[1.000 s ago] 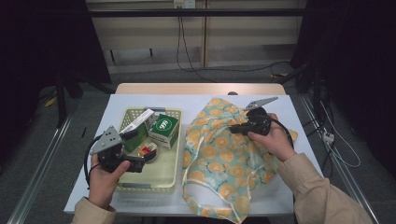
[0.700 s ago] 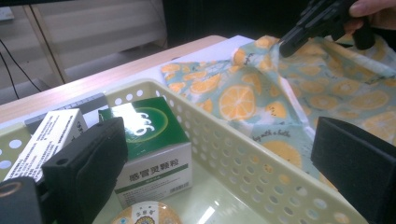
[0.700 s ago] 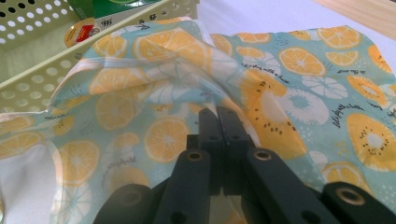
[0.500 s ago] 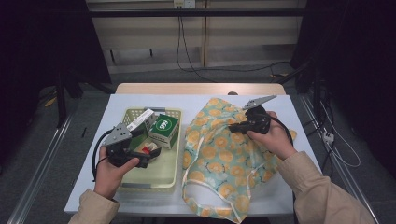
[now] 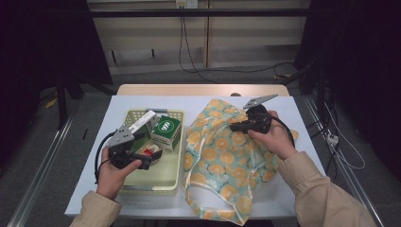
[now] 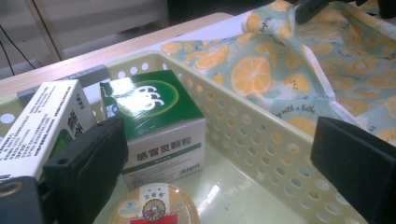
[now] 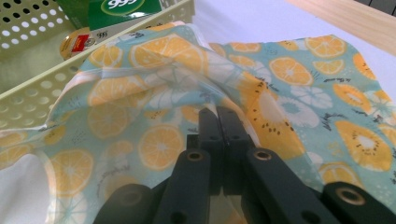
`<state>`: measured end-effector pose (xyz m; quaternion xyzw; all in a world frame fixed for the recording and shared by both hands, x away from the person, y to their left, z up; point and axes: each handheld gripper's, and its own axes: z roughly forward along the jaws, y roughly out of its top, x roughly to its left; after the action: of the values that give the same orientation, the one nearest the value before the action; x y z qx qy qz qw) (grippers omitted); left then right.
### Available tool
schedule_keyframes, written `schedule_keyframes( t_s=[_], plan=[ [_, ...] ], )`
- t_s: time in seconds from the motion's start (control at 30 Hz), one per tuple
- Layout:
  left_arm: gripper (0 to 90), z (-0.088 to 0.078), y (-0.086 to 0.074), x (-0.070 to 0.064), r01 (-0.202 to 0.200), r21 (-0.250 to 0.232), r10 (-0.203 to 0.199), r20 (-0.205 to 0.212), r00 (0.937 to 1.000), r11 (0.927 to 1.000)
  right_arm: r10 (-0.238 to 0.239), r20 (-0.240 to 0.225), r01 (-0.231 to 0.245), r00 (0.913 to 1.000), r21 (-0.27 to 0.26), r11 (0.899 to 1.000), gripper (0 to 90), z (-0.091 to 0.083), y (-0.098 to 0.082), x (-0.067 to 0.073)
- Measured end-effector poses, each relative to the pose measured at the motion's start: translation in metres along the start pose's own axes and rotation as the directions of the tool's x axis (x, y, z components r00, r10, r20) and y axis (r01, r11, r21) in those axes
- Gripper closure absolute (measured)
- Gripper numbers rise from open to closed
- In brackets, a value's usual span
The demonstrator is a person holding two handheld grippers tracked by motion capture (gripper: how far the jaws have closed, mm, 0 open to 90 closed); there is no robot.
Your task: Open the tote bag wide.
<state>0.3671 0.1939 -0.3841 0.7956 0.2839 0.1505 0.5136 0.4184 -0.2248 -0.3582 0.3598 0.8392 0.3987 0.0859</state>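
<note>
A pale yellow perforated basket (image 5: 147,189) holds a green 999 box (image 5: 166,130), a white box (image 5: 142,121) and a small round tin (image 5: 151,152). My left gripper (image 5: 143,151) hovers low inside the basket, open wide. In the left gripper view the green box (image 6: 154,121) and tin (image 6: 154,207) lie between and ahead of its jaws, untouched. The lemon-print cloth bag (image 5: 222,161) lies to the right of the basket. My right gripper (image 5: 232,125) is shut on a raised fold of the bag (image 7: 289,70) near the basket side; its jaws (image 7: 218,116) meet on the fabric.
White sheet covers the table (image 5: 302,109), with a wooden strip at the far edge. The bag's handle loops lie near the front edge (image 5: 213,208). The basket wall (image 6: 261,135) stands between the boxes and the bag. Cables run across the floor beyond.
My left gripper has moved right and slightly down, from the basket's left rim to over its inside near the tin. The right gripper and bag have stayed put.
</note>
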Motion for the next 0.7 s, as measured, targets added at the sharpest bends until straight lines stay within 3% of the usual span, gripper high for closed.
schedule_keyframes(
  t_s=[0.4, 0.57, 0.7],
  plan=[
    [3.8, 0.001, 0.001, 0.000, -0.013, 0.000, 0.013, 0.008, 0.9999, 0.9999, 0.042, 0.054, -0.042, 0.9977, -0.007, 0.999, 90.0, 0.012, 0.008, -0.024],
    [3.7, 0.000, -0.001, 0.002, -0.002, -0.005, 0.002, 0.007, 1.0000, 1.0000, 0.086, 0.108, -0.084, 0.9904, -0.020, 0.996, 90.0, 0.012, 0.008, -0.043],
    [3.7, 0.000, -0.003, 0.004, 0.004, -0.005, -0.004, 0.008, 1.0000, 1.0000, 0.122, 0.125, -0.118, 0.9847, -0.041, 0.992, 90.0, 0.006, 0.006, -0.052]
  ],
)
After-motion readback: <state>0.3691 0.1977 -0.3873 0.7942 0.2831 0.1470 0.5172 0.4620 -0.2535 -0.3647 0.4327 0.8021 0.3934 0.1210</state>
